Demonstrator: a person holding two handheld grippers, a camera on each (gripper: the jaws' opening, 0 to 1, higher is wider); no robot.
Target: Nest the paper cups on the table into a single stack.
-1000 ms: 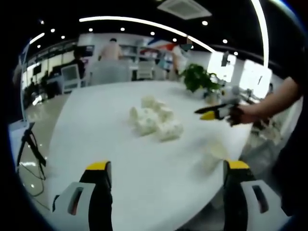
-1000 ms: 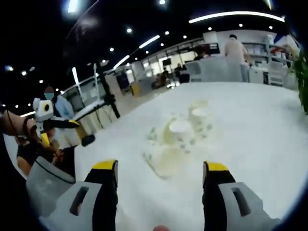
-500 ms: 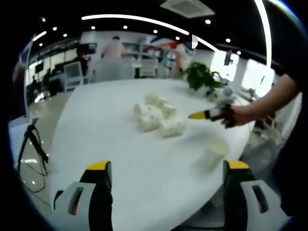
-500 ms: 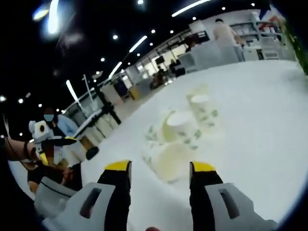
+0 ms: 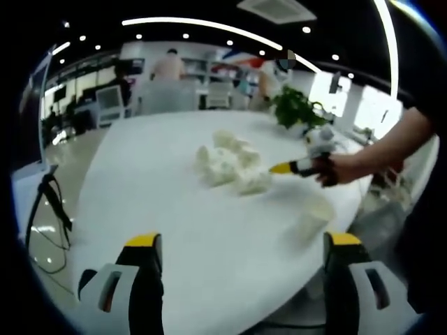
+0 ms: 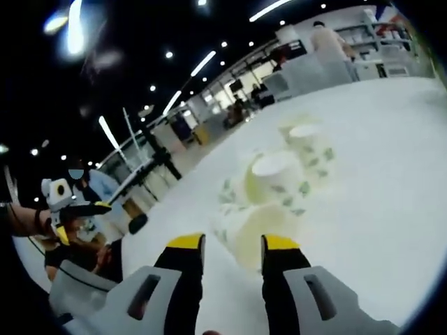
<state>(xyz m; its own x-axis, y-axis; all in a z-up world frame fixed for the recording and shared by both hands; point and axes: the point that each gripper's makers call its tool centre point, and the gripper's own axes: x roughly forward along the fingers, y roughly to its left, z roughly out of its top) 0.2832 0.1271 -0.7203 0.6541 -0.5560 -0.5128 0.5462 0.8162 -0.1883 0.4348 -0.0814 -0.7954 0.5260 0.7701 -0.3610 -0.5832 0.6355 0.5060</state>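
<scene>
White paper cups (image 6: 276,183) clustered, nearest on side, mouth toward right hand-held gripper (image 6: 232,244), jaws narrow; left hand-held gripper (image 5: 244,244) wide.

No legible text, labels, brands, numbers or signs. Green printed pattern on paper cups (image 6: 276,178) too blurred to read. Distant wall markings unreadable.

Open office w/ dark ceiling (image 5: 174,8), strip lights (image 5: 202,28), potted plant (image 5: 295,110), bright windows (image 5: 370,112).
</scene>
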